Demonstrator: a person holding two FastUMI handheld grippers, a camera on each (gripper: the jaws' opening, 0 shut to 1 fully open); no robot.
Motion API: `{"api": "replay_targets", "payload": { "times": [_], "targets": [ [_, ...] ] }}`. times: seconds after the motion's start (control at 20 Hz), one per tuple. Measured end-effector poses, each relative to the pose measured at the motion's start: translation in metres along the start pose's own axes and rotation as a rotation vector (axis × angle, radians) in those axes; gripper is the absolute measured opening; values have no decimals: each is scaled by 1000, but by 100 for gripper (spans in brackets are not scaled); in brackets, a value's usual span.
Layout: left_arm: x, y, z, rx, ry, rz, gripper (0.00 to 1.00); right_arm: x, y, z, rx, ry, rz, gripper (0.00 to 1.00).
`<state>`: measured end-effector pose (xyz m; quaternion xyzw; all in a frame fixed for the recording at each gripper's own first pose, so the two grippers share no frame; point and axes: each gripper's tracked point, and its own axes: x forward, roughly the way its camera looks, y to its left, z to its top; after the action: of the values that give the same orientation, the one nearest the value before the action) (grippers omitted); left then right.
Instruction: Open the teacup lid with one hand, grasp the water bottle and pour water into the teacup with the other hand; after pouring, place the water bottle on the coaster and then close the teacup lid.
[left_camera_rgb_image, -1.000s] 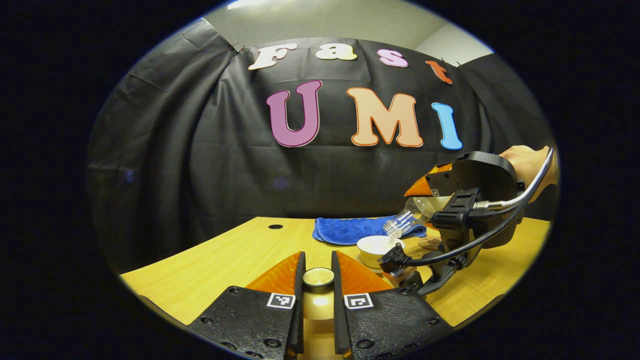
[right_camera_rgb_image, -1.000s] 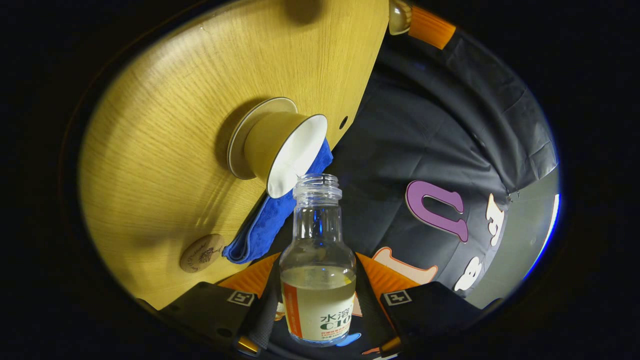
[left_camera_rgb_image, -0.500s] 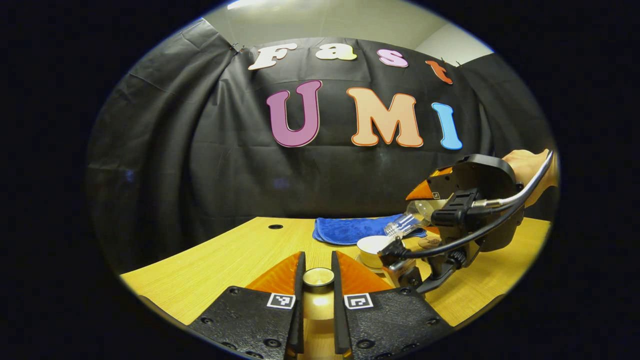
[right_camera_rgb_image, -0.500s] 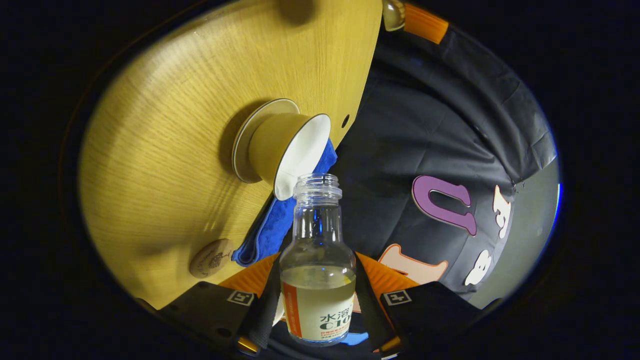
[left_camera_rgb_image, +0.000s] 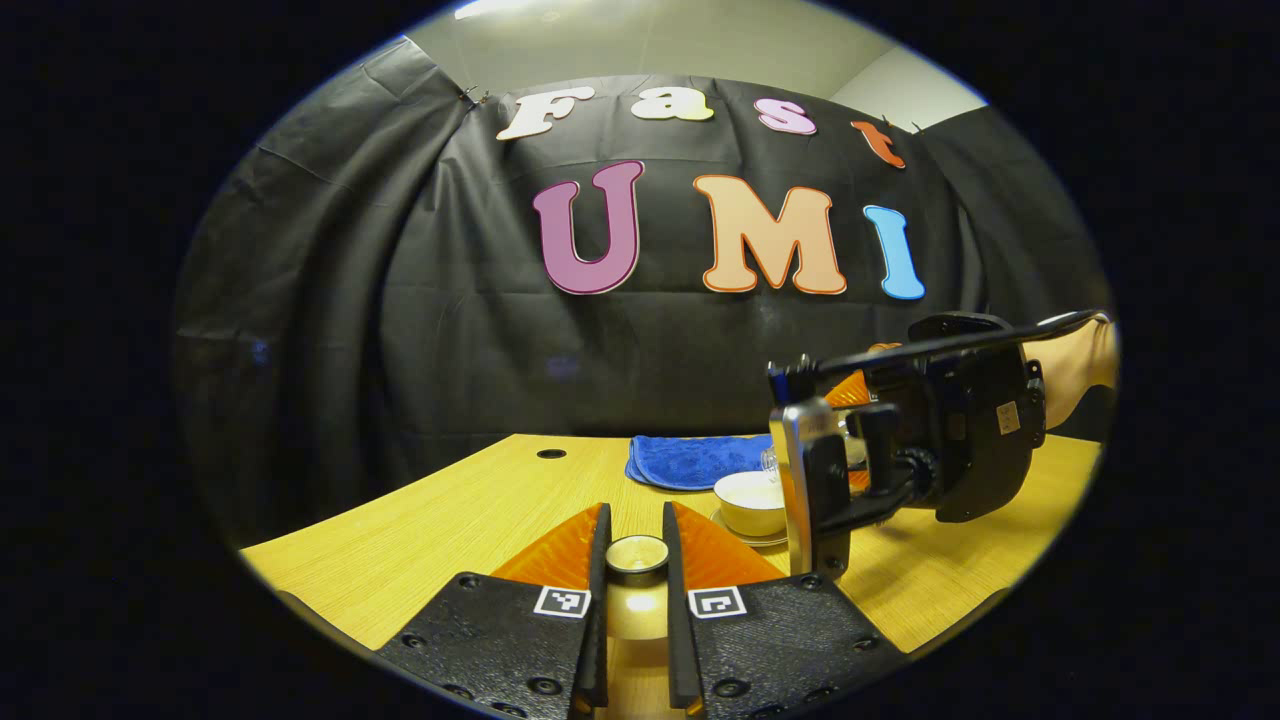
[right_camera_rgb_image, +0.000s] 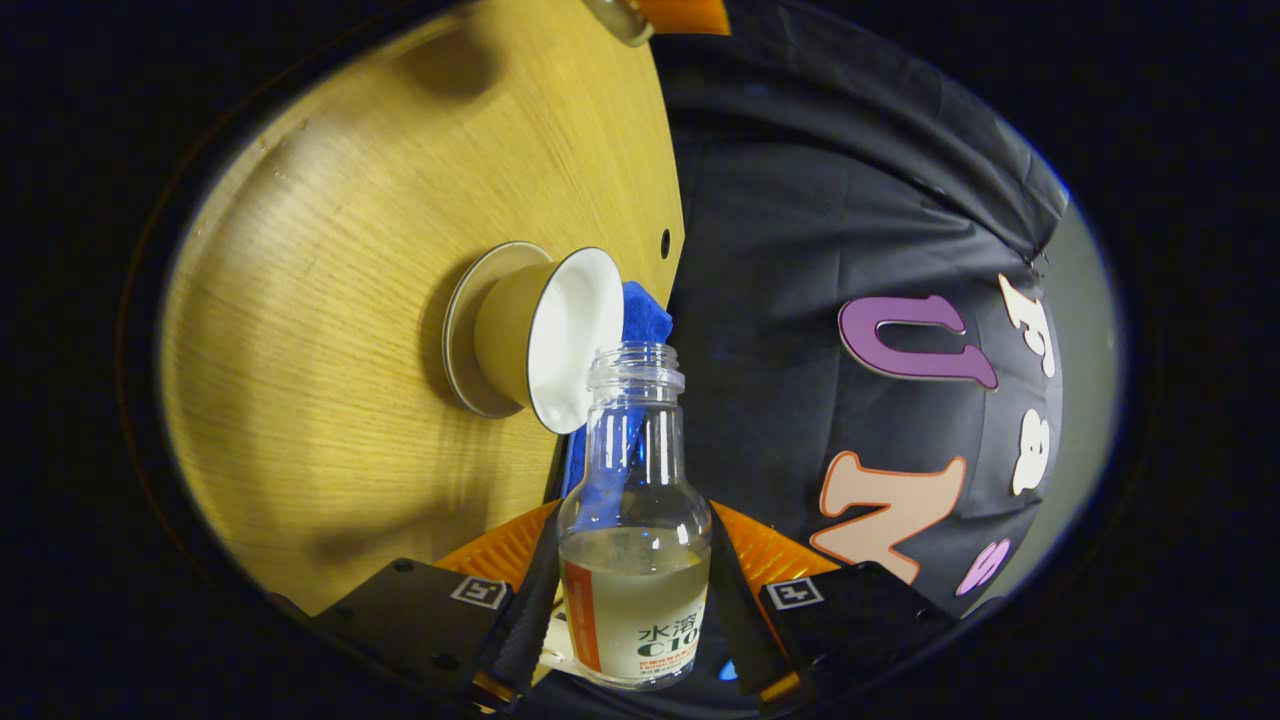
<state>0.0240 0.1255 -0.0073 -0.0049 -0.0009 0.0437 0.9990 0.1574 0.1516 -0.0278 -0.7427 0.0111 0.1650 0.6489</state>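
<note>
- Left claw (left_camera_rgb_image: 636, 585): fingers pinched on the teacup lid's knob (left_camera_rgb_image: 637, 553), held low over the near edge of the counter (left_camera_rgb_image: 450, 510). From the teacup (left_camera_rgb_image: 752, 500), the lid sits nearer the camera and to the left, well apart from it.
- Blue cloth (left_camera_rgb_image: 690, 458): folded flat on the counter just behind the teacup.
- Teacup: open, on its saucer (left_camera_rgb_image: 745, 537). Right claw view shows the white inside of the cup (right_camera_rgb_image: 575, 335); whether there is water in it cannot be told.
- Right claw (right_camera_rgb_image: 632, 640): both fingers gripping the water bottle (right_camera_rgb_image: 635, 530) around its labelled lower body. Bottle uncapped, mouth (right_camera_rgb_image: 632, 360) beside the teacup rim, liquid settled in the lower part. No stream visible.
- In the left claw view the right claw's body (left_camera_rgb_image: 960, 420), held by a hand (left_camera_rgb_image: 1075, 360), hangs right of the teacup and above it.
- Coaster: cannot be made out from here.
- Judgement: pouring looks near done; the bottle goes to the coaster next.
- Risks: mouth close to the rim, so a swing away could clip the cup and shift it on the saucer. Open bottle, so any tilt in transit spills. Smooth body, grip low; it may slip or rotate. Lid held by the knob alone could swing and land off-centre when closed.
</note>
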Motion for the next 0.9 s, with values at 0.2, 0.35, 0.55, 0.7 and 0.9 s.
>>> {"api": "replay_targets", "payload": {
  "times": [0.2,0.35,0.55,0.7,0.9],
  "targets": [
    [0,0,1,0,1,0,21,1,3,-7,221,-7,29,78],
    [1,-1,0,0,1,0,21,1,-3,-16,455,-29,26,77],
    [1,0,-1,-1,0,0,21,-1,-21,-37,783,-72,-8,76],
    [1,0,1,0,0,1,21,2,-18,-54,1003,-71,-44,77],
    [0,1,-1,-1,1,2,21,8,-15,-68,1246,-76,-81,78]
  ]
}}
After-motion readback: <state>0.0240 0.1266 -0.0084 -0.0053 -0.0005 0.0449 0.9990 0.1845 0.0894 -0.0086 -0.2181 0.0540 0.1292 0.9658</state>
